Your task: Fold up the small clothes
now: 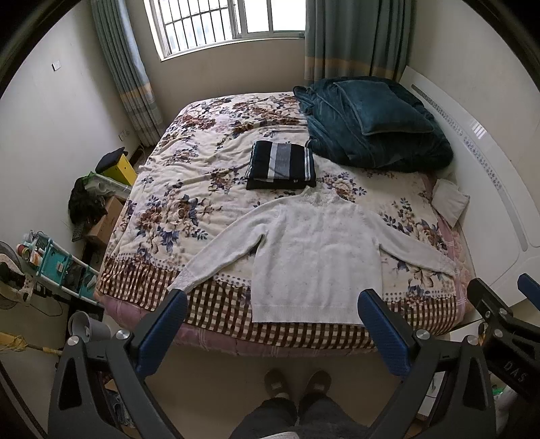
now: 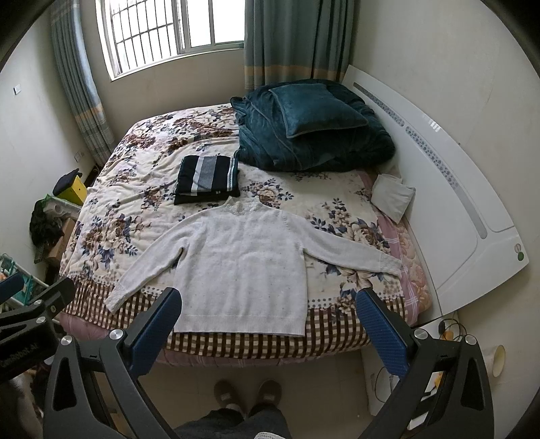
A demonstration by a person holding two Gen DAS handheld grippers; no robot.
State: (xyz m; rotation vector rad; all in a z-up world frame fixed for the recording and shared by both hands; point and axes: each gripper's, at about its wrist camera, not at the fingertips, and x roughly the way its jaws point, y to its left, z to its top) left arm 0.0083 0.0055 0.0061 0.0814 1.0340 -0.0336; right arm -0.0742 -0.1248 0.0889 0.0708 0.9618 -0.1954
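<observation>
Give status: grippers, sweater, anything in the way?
Left gripper open, right gripper open, both empty, held off the bed. White sweater flat, sleeves spread, unfolded. Folded striped garment just beyond its collar; nothing on the sweater.

Daylight enters through the barred window (image 1: 229, 23) above the far side of the bed (image 1: 202, 162), and its panes are blown out to white in both views. The room reads evenly lit and soft, with only faint shadows below the window. The headboard (image 2: 435, 148) right of the window carries small glare spots. Fisheye bending curves the walls, and black vignette fills the corners. Focus is sharp throughout.
</observation>
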